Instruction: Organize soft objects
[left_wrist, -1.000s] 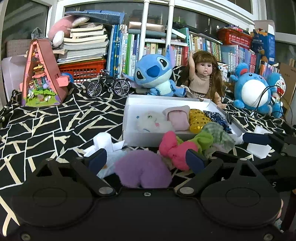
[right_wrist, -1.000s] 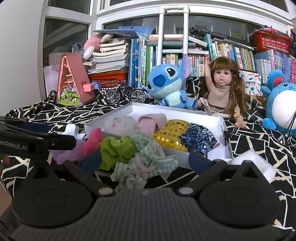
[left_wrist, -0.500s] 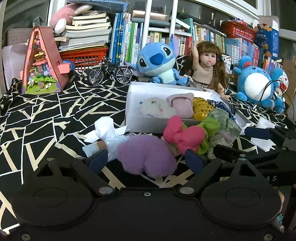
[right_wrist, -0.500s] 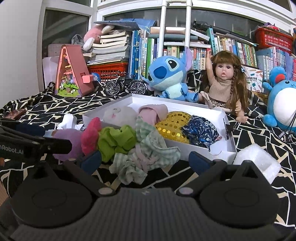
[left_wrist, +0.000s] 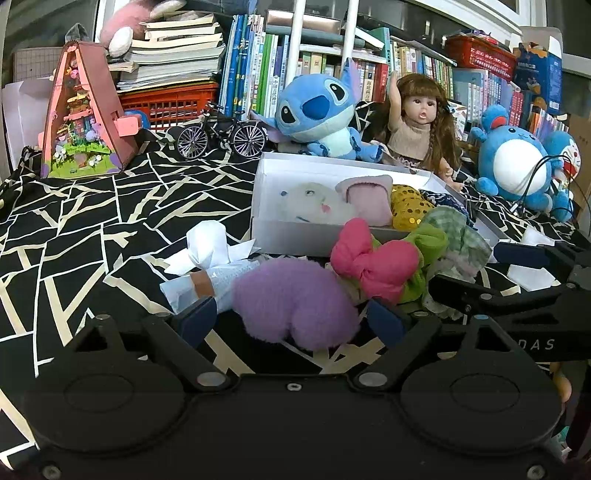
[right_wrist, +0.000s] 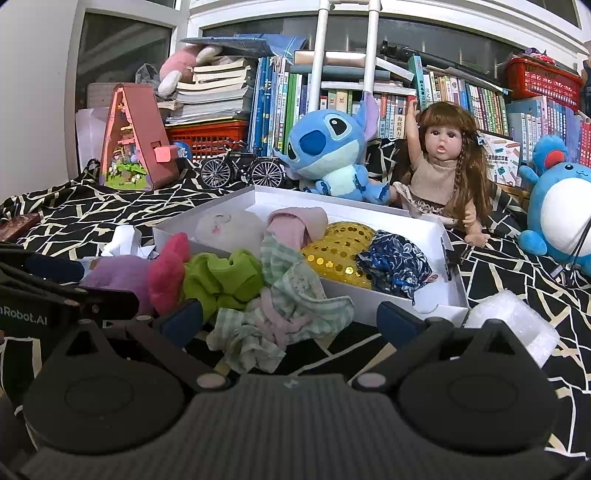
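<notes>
Left hand-held gripper, jaws closing, straddles purple plush untouched before white box; right hand-held gripper stands apart around checked cloth at the box's front wall.

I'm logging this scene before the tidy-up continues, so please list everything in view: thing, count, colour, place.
White box: 1, on the black-and-white patterned cloth, holding white, pink, gold-sequin and navy soft pieces.
Purple fluffy piece: 1, between the left fingers.
Pink, green and checked pieces: 3, piled before the box.
Blue plush, doll, round blue plush: behind the box.
Toy bicycle, pink house: back left.
Left gripper: closing, pads not yet pressing.
Right gripper: open over the checked piece.
</notes>
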